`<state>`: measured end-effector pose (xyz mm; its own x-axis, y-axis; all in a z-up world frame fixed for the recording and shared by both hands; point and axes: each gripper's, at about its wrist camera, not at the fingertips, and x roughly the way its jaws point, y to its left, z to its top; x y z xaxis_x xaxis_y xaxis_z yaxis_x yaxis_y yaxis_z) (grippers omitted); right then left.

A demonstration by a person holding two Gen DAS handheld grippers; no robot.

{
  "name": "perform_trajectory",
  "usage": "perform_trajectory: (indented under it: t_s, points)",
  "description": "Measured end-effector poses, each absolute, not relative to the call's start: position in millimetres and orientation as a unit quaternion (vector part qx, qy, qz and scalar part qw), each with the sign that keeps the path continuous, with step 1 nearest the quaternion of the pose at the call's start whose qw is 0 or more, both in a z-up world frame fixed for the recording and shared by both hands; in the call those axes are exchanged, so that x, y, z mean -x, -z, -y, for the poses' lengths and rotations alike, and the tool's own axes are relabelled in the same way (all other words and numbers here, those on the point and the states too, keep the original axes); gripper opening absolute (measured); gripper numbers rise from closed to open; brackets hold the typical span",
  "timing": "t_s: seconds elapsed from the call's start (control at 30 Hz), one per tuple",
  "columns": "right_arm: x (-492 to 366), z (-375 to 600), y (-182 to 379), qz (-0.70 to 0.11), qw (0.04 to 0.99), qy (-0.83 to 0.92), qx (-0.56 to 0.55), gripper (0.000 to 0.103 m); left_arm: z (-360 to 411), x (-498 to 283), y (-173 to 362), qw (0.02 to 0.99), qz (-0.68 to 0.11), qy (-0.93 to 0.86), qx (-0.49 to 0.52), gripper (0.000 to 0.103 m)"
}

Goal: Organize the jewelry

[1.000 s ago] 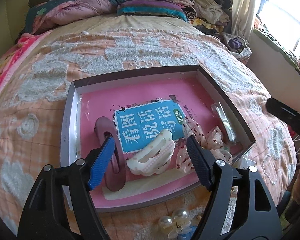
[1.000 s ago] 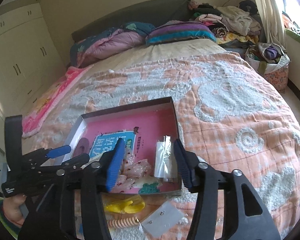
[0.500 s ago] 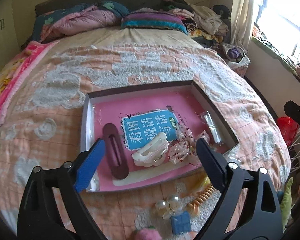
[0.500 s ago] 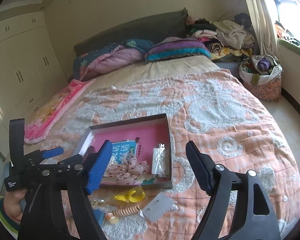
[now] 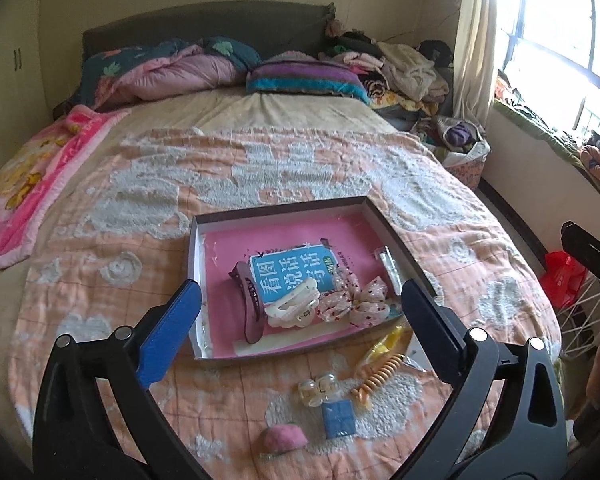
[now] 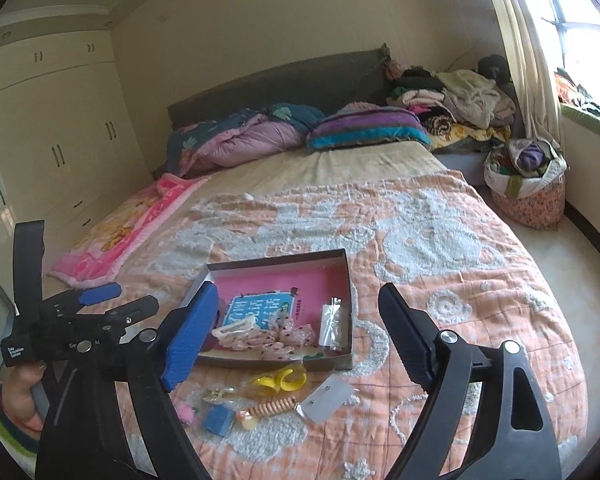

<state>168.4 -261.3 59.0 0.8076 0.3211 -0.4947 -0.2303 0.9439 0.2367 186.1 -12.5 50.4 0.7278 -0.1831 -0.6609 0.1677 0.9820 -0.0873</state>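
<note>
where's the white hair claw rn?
In the tray, near its front edge: the white hair claw lies between the maroon clip on its left and the dotted bow on its right, overlapping the blue label.

left tool [image 5: 300, 316]: black frame, 2 blue-padded fingers, silver round screws | right tool [image 6: 298, 330]: black frame, blue pad, silver screws | hand [image 6: 20, 390]: striped multicolour cuff, white label on handle
</note>
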Motion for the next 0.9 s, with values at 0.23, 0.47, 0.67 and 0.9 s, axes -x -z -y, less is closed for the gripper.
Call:
perform_trajectory:
  t_s: [0.23,0.47,0.67,0.9]
  points:
    - [-140.9,261.8,-78.1,-0.253,0.952,-0.154,-0.077,0.085,13.7,-161.2,-65.3,0.936,-0.338,0.097,0.004,0.093]
    - [-119.8,264.1,-89.1,-0.241,0.955,-0.156,-0.072,0.088,15.2,-140.0,-72.0,0.940,-0.328,0.096,0.001,0.093]
    - [-104.4,265.7,-89.5,-0.243,0.955,-0.158,-0.065,0.088,17.3,-122.5,-72.4,0.941,-0.326,0.096,-0.004,0.093]
    - [-81.2,270.7,-88.6,-0.240,0.956,-0.156,-0.062,0.088,17.3,-101.0,-69.5,0.940,-0.327,0.099,-0.005,0.093]
